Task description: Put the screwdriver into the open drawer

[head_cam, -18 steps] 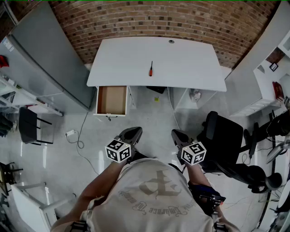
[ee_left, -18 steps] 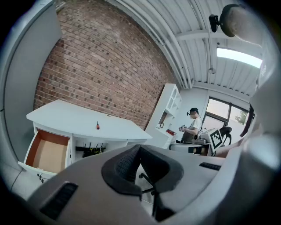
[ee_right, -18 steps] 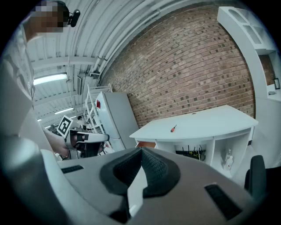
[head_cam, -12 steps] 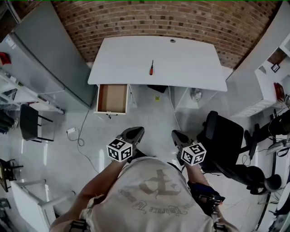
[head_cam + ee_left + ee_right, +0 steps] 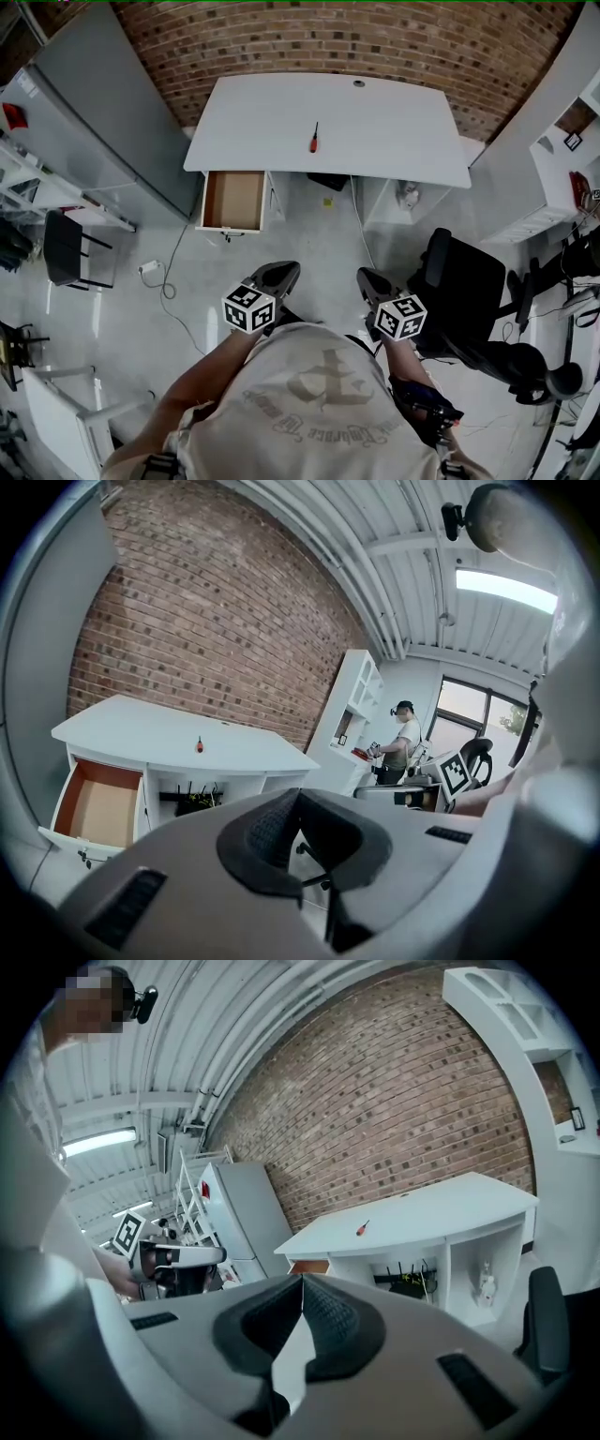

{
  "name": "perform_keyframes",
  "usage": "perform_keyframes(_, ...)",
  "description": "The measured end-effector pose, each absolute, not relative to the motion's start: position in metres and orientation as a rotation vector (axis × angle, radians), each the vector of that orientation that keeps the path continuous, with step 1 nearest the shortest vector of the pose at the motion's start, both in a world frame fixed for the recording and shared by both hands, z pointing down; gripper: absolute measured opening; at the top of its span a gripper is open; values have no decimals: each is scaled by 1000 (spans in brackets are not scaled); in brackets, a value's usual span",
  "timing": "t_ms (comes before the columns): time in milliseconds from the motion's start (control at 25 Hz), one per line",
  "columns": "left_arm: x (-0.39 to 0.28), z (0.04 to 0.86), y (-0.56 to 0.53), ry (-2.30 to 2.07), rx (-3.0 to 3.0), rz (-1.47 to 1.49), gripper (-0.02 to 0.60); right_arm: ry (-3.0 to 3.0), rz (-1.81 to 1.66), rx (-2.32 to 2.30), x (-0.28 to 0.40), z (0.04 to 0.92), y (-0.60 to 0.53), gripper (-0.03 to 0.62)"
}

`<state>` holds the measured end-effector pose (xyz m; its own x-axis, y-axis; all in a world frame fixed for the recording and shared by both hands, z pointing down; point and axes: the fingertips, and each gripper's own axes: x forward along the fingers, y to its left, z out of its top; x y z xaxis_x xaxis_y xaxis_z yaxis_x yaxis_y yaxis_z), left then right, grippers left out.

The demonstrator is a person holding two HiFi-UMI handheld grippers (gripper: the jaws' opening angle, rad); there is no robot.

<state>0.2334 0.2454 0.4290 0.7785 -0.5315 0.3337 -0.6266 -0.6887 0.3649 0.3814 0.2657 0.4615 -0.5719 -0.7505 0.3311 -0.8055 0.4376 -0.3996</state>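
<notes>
A small screwdriver [image 5: 313, 138] with a red handle lies on the white desk [image 5: 394, 131], also seen in the left gripper view [image 5: 199, 745] and the right gripper view [image 5: 361, 1228]. Under the desk's left end a drawer [image 5: 232, 201] stands pulled out, its brown inside bare [image 5: 97, 805]. My left gripper [image 5: 278, 275] and right gripper [image 5: 367, 278] are held close to my body, far from the desk. Both are shut with nothing between their jaws.
A grey cabinet [image 5: 103, 122] stands left of the desk and a black office chair [image 5: 469, 291] at my right. White shelves [image 5: 562, 150] line the right wall. A cable [image 5: 169, 281] trails on the floor. A person [image 5: 401, 745] stands in the distance.
The whole head view has shifted very slightly; both grippers keep their places in front of my body.
</notes>
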Motion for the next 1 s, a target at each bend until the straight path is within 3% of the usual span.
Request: perform_keyframes(1000,236,431,260,-842,2504,364,20,-2539,934,1432,387,483,272,23)
